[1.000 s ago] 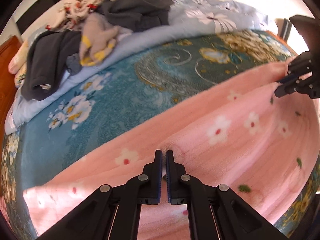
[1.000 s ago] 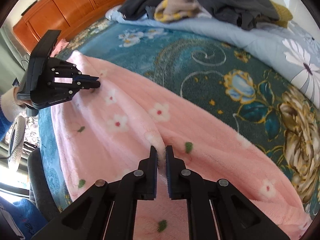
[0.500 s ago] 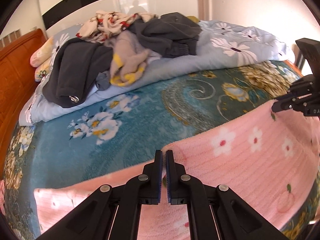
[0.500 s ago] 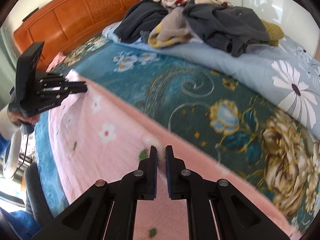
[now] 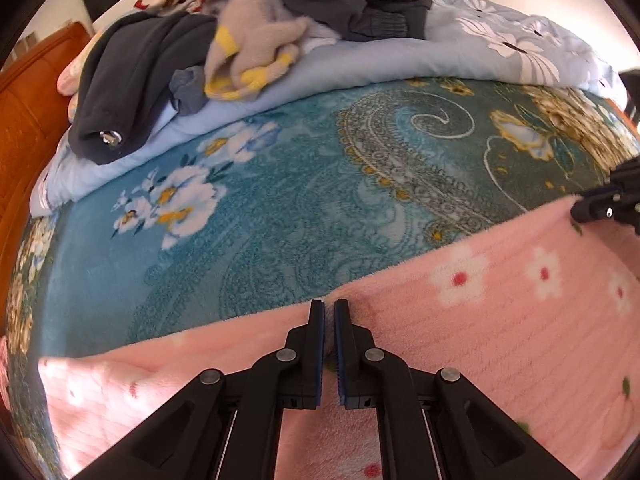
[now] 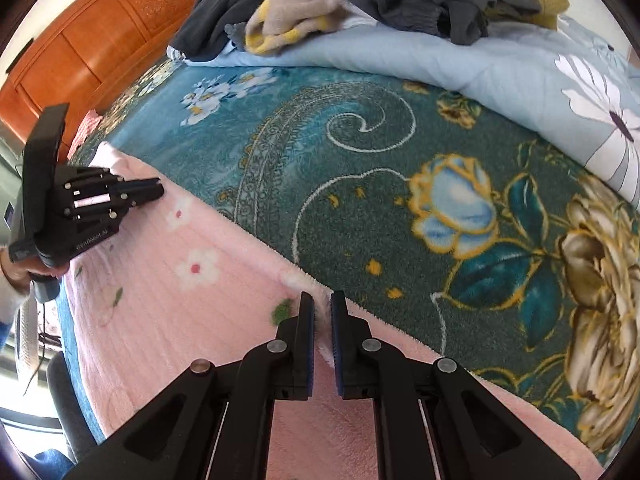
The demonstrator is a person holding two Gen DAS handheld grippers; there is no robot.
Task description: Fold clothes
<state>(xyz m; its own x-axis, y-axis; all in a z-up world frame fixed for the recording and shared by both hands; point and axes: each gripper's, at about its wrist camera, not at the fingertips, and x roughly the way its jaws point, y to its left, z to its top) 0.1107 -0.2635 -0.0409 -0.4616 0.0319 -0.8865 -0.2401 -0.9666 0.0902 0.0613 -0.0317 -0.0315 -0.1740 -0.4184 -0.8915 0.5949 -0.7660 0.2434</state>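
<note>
A pink fleece garment with white flowers (image 5: pixel 500 320) lies spread on the teal floral bedspread (image 5: pixel 280 208). My left gripper (image 5: pixel 328 308) is shut on its far edge, pink fabric pinched between the jaws. My right gripper (image 6: pixel 318 300) is shut on the same edge further along; the garment (image 6: pixel 192 280) stretches between the two. The right gripper shows at the right rim of the left wrist view (image 5: pixel 600 206), and the left gripper shows at the left of the right wrist view (image 6: pixel 154 190).
A pile of dark, grey-and-yellow and patterned clothes (image 5: pixel 248 36) sits on a folded light-blue quilt (image 5: pixel 400 60) at the far side of the bed. An orange wooden headboard (image 6: pixel 100 40) stands on the left. A chair (image 6: pixel 60 400) is beside the bed.
Both grippers have carried the pink garment's edge up and then forward over the bed. The edge now lies stretched in a straight line on the bedspread, further towards me than a second ago.
</note>
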